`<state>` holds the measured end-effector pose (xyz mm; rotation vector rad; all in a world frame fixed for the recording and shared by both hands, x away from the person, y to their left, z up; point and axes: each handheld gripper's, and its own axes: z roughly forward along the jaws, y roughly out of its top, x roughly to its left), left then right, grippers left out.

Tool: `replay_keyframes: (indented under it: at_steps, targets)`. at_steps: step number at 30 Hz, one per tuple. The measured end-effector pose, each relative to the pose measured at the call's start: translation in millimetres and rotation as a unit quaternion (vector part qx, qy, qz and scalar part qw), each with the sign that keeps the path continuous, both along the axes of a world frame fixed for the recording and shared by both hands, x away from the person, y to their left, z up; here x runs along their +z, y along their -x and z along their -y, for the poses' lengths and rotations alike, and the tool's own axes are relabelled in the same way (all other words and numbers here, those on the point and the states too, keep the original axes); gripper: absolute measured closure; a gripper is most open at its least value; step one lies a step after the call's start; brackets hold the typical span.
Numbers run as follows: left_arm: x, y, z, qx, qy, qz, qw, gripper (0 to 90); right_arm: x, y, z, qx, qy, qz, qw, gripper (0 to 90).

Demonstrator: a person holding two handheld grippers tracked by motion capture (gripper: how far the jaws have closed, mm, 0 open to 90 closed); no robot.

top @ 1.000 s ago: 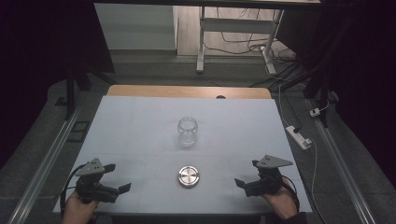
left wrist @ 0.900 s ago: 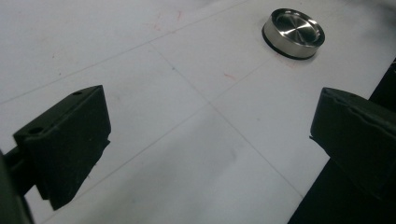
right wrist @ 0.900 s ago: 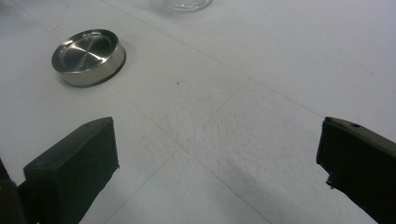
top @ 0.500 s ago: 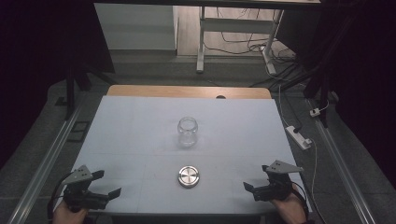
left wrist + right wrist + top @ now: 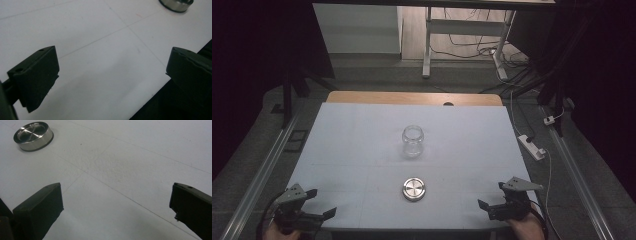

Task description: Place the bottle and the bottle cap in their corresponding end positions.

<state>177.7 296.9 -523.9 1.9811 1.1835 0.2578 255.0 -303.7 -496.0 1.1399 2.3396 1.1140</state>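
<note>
At the near left corner of the desk point(image 5: 362, 130), the left tool point(image 5: 323, 203) is held low by a hand point(image 5: 274, 231) at the desk's front edge. Its jaws stand spread wide with nothing between them; in the left gripper view the left tool point(image 5: 111, 72) frames bare white surface and the dark drop past the desk's edge.

Toward the middle, a round metal lid point(image 5: 414, 189) lies flat on the desk, well apart from both tools. The same lid point(image 5: 176, 3) peeks in at the top of the left gripper view, and the lid point(image 5: 33, 135) sits at the upper left of the right gripper view, its shallow rim and ringed top showing. Farther back, near the desk's centre, a clear glass jar point(image 5: 412, 141) stands upright with its mouth uncovered, apart from the lid.

At the near right corner, the right tool point(image 5: 491, 195) is held by the other hand point(image 5: 527, 231), its jaws likewise spread and pinching nothing; the right tool point(image 5: 117, 200) looks along bare desk. Beyond the desk's right edge, a white power strip point(image 5: 532, 146) lies on the floor.
</note>
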Motion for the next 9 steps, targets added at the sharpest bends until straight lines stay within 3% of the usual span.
replay_keyframes:
  at_steps: [9]
  targets:
    - [-0.3,2.6,1.0,0.008,-0.015,-0.008,0.9998,0.0,-0.6,2.5,0.0,-0.009,0.014,-0.005,0.9998,0.0]
